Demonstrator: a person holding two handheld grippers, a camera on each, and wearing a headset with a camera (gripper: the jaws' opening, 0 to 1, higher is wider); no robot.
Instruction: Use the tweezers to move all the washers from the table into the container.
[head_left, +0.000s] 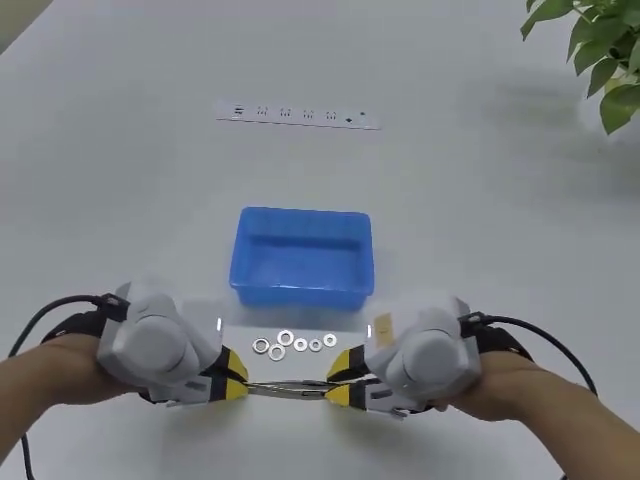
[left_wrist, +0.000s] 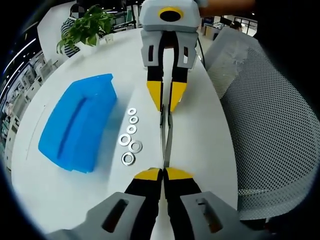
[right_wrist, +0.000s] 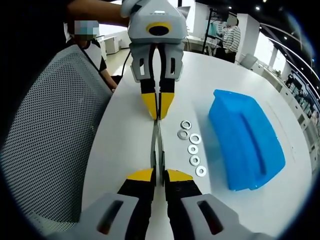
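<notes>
nearest the person, the left gripper (head_left: 235, 386) and the right gripper (head_left: 341, 388) face each other low over the white table (head_left: 480, 200), tip to tip, with the tweezers (head_left: 285, 388) stretched level between them. in the left gripper view the left gripper's yellow-tipped jaws are pressed almost together, pinching one end of the tweezers. the right gripper comes in from the top of that view and its jaws are closed on the other end. the right gripper view shows the same hold from the opposite side, with the thin metal arms running straight from one pair of jaws to the other. whether the tweezers touch the tabletop cannot be told. a mesh chair (right_wrist: 50, 140) stands off the table edge behind the grippers.

just beyond the tweezers, six washers (head_left: 295, 344) lie flat on the table in a loose row, a few of them touching. none sits between the tweezers' arms.

a little further on, near the washers but apart from them, stands the blue container (head_left: 305, 290), a shallow rectangular tub with nothing visible inside.

well past it, a white power strip (head_left: 298, 115) lies flat on the table, and a leafy green plant (head_left: 600, 50) shows at the far right corner.
</notes>
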